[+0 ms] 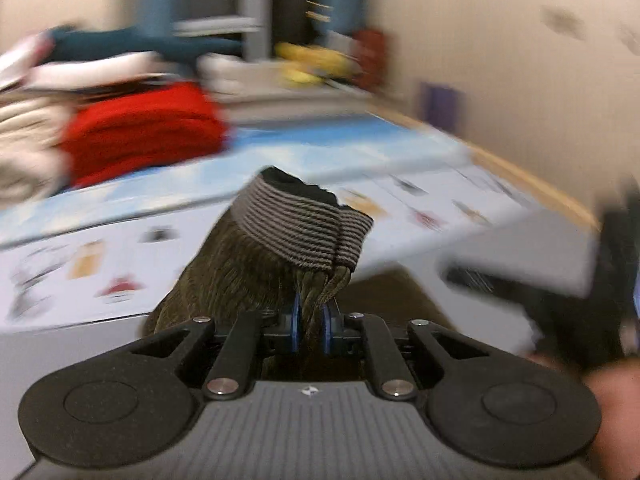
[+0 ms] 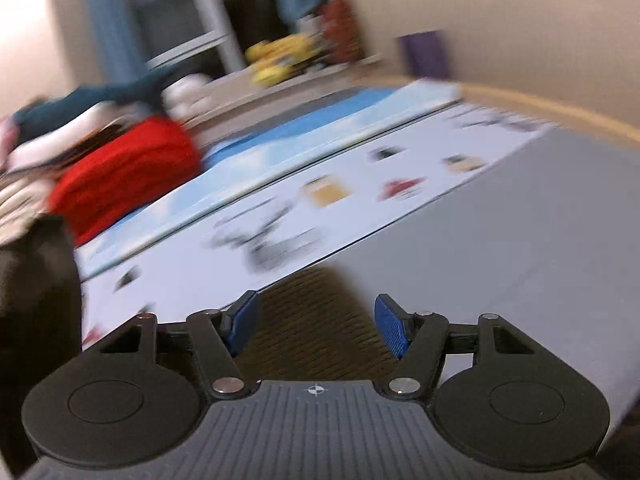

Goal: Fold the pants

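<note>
We see the left gripper clamped on the olive corduroy pants, whose striped waistband rises above the near edge of the table. The right gripper hangs wide apart over brown fabric, holding nothing. Far left lies a red folded garment.

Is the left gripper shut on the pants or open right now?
Shut on them. The left gripper has its blue pads pressed on a bunched fold of the olive corduroy pants just below the striped waistband.

Motion-blurred clothes pile, tabletop prints
</note>
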{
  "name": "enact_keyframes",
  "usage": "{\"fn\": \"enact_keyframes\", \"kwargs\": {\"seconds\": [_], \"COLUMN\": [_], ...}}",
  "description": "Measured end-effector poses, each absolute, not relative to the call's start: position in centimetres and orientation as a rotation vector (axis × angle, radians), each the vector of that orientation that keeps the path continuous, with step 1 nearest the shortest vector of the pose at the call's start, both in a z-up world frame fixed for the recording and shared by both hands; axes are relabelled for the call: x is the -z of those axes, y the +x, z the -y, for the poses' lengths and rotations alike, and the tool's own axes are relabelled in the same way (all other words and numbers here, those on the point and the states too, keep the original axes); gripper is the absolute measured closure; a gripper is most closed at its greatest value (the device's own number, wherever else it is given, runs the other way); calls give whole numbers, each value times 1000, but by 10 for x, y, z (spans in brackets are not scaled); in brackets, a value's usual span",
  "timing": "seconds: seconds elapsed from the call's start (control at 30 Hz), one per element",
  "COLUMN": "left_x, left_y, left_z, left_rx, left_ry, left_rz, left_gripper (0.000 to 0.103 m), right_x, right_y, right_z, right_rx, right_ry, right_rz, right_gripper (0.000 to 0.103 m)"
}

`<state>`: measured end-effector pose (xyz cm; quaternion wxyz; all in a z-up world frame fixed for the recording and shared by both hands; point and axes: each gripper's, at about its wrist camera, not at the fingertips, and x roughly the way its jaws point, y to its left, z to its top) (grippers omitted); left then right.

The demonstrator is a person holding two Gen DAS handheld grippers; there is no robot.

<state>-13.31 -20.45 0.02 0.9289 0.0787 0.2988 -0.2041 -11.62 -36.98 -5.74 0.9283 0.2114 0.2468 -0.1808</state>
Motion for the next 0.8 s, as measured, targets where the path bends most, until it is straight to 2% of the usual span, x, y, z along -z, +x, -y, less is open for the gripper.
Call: {"fn": "enact_keyframes", "kwargs": {"seconds": [0.1,0.2,0.23,0.47,0.5,0.6,0.67,0.7,0.73,0.77,0.8], "left_x": [32,42,44,74,82,113,118,117,115,113,110], "left_y": [-129,-131,-132,-126,-122,-127,-132,-130,-131,-133,-137], "left_z": [237,215,204,105,91,70,61,60,58,56,54], "left_rx": [516,512,498,330,327,322,342,348,355,365,372], "left_ry": [177,61,42,-71,-67,-22,-52,-53,-51,-48,-42], "left_rz": [-781,-802,-794,-841,-874,-911,-872,-867,-856,-835,-814], "left_gripper": [68,53,51,54,59,60,60,60,60,60,60], "right_x": [62,75,78,114,119,121,122,121,120,116,108], "right_y": [-124,-125,-124,-99,-97,-94,-91,-92,-93,-93,-95], "right_z": [392,400,400,370,365,351,342,337,334,329,325], "right_rx": [414,377,355,165,163,201,196,205,197,185,181], "right_ry": [490,559,572,651,647,592,571,548,522,486,446], "right_rz": [-501,-558,-580,-831,-862,-858,-852,-842,-825,-797,-761], "right_gripper": [37,37,33,20,17,16,22,32,46,54,68]}}
